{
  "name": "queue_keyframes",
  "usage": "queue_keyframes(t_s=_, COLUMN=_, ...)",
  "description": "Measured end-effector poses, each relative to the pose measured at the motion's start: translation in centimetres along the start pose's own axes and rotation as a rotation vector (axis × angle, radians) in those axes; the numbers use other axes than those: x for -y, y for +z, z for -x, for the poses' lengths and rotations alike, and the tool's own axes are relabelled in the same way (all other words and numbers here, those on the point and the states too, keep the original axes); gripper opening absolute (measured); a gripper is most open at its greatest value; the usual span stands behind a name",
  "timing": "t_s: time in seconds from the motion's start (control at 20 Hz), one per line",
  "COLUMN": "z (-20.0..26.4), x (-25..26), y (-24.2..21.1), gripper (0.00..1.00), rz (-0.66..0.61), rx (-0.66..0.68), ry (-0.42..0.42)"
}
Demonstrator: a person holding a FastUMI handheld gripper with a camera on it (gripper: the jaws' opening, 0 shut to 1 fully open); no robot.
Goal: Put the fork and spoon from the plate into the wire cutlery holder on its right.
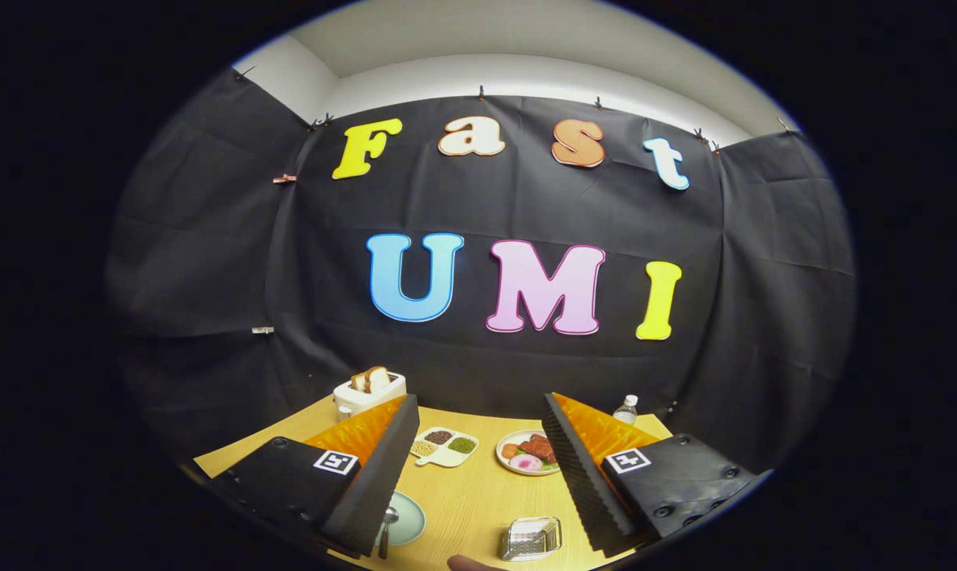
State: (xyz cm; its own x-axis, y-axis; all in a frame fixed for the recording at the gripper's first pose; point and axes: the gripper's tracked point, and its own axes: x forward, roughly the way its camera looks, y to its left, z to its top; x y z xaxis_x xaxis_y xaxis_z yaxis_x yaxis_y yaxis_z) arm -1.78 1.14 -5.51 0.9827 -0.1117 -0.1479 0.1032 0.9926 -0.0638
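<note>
1. Pale wood grain shows in the wide gap between the two fingers of the gripper (478, 476); the jaws stand well apart and hold nothing.
2. The left finger (375, 484) slants across the lower left of the frame, the right finger (585, 476) across the lower right, each carrying a small square marker on its body.
3. Low in the frame, just inside the left finger, lies the light green plate (408, 519), partly covered by that finger.
4. On the plate a spoon (387, 525) shows, bowl up and handle running down toward the bottom of the frame; the fork I cannot make out, as the finger hides that side of the plate.
5. To the right of the plate, at lower centre and near the right finger, sits the wire cutlery holder (531, 538), a shiny metal basket; whether anything lies in it cannot be told.
6. At the very bottom centre, a small rounded bit that looks like a fingertip (466, 563) shows, between plate and holder.
7. Beyond the fingers, mid-table (478, 492), lies a white divided dish (444, 446) with dark, yellow and green fillings.
8. Right of it, a round white plate of food (528, 452) sits partly behind the right finger.
9. Farther back at left stands a white toaster (369, 392) with bread slices standing up out of it.
10. Farther back at right, a clear water bottle (626, 409) stands upright against the black cloth wall (208, 277).
</note>
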Motion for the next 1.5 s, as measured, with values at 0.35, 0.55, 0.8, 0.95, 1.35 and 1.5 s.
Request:
queue_keyframes(t_s=0.35, z=0.3, x=-1.6, y=-0.7, gripper=0.96, rz=0.011, rx=-0.001, ry=-0.007)
queue_keyframes(t_s=0.55, z=-0.3, x=-5.4, y=-4.5, gripper=0.96, rz=0.052, rx=-0.127, ry=0.127)
queue_keyframes(t_s=0.8, z=-0.1, x=-9.5, y=-12.3, gripper=0.97, rz=-0.018, rx=-0.418, ry=0.271)
queue_keyframes(t_s=0.95, z=0.1, x=-10.9, y=-18.0, gripper=0.97, rz=0.037, rx=-0.619, ry=0.304)
queue_keyframes(t_s=1.35, z=-0.9, x=-14.3, y=-30.9, gripper=0.95, rz=0.116, rx=-0.959, ry=0.360)
queue_keyframes(t_s=1.5, z=-1.6, x=-15.3, y=-34.4, gripper=0.95, rz=0.183, rx=-1.016, ry=0.375)
